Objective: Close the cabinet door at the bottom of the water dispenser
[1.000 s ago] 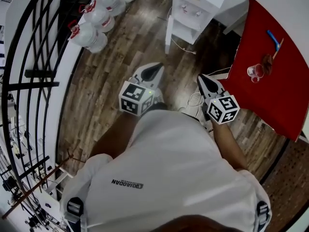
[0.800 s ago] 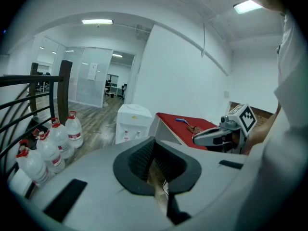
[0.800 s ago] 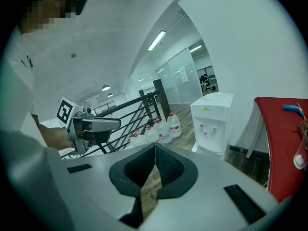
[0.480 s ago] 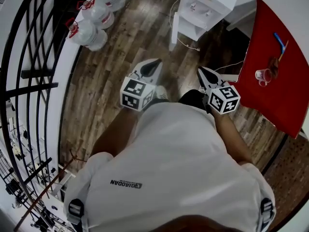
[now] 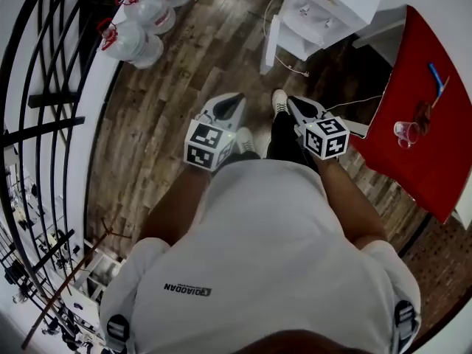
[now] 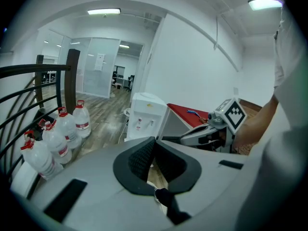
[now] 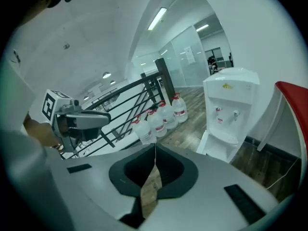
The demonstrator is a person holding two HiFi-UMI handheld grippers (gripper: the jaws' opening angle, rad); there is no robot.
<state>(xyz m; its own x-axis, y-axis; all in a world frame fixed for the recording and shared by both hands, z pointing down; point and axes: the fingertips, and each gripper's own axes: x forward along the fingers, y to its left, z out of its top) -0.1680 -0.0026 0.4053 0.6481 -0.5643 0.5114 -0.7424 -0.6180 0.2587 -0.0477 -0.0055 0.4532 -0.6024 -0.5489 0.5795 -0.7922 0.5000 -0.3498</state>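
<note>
The white water dispenser (image 5: 333,4) stands on the wood floor at the top of the head view, and its bottom cabinet door (image 5: 269,44) hangs open to the left. The dispenser (image 6: 144,118) also shows in the left gripper view and, as dispenser (image 7: 228,110) with its open door (image 7: 204,143), in the right gripper view. My left gripper (image 5: 237,99) and right gripper (image 5: 290,102) are held side by side in front of my body. Both point toward the dispenser, well short of it. Each has its jaws shut with nothing between them.
Several large water bottles (image 5: 140,22) stand at the upper left beside a black railing (image 5: 44,94). A red table (image 5: 420,102) with a cup and a blue pen is at the right. A cable (image 5: 295,68) lies on the floor near the dispenser. My shoe (image 5: 279,102) is stepping forward.
The person has walked closer to the dispenser. The right gripper has swung left, nearer the left gripper, and both have come lower. A foot now shows between them. Both jaws stay shut.
</note>
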